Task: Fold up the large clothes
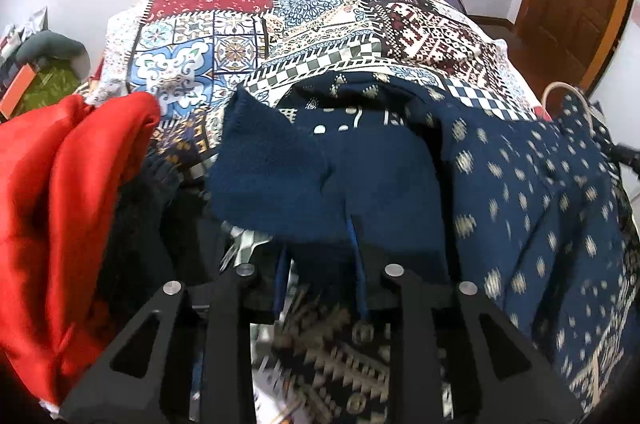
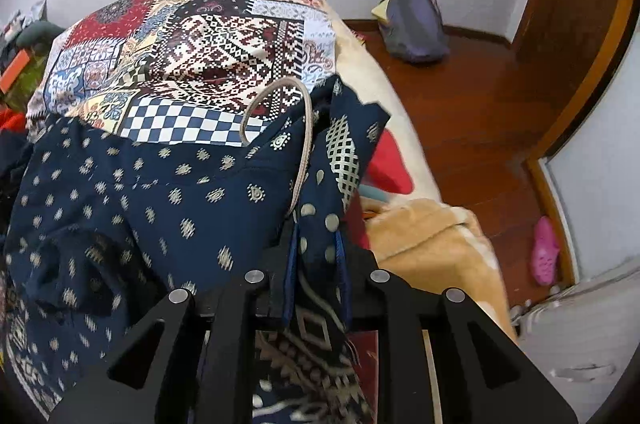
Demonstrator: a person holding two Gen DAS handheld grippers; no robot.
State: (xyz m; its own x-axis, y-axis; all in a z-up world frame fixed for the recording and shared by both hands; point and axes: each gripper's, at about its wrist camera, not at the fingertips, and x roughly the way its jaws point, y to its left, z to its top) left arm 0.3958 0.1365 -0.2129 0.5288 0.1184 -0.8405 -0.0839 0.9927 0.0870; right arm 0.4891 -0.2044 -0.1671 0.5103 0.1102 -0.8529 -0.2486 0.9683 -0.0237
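Observation:
A large navy garment (image 1: pixel 520 204) printed with small cream motifs lies bunched on the bed, over a patchwork bedspread (image 1: pixel 240 24). My left gripper (image 1: pixel 320 244) is shut on a fold of it whose plain blue inner side (image 1: pixel 272 176) drapes over the fingertips and hides them. In the right wrist view the same garment (image 2: pixel 120 204) spreads to the left. My right gripper (image 2: pixel 318 236) is shut on its patterned edge, which rises between the blue pads (image 2: pixel 294 244). A cream cord loop (image 2: pixel 280 96) stands above that edge.
A red garment (image 1: pixel 60 184) and a black one (image 1: pixel 136 224) lie left of the left gripper. A beige blanket (image 2: pixel 432 236) hangs off the bed's right side. On the wooden floor (image 2: pixel 480 104) are a purple bag (image 2: pixel 416 20) and a pink shoe (image 2: pixel 544 252).

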